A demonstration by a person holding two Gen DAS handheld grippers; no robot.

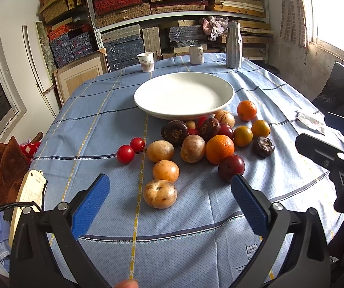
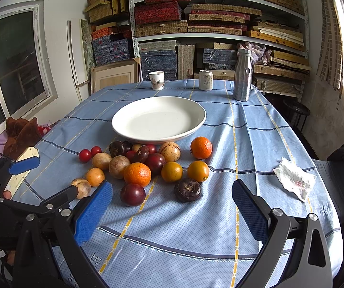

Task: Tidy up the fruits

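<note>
left gripper [image 1: 170, 194]: spread wide, empty, hovering near side of white plate [image 1: 184, 95] | right gripper [image 2: 172, 200]: spread wide, empty | fruits [image 2: 145, 165]: heaped on tablecloth [image 2: 244, 144] just before the plate, none inside

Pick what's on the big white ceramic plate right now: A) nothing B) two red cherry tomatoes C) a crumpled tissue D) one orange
A: the big white ceramic plate holds nothing; the two red cherry tomatoes, the oranges and the other fruit all lie on the blue checked tablecloth in front of it.
</note>
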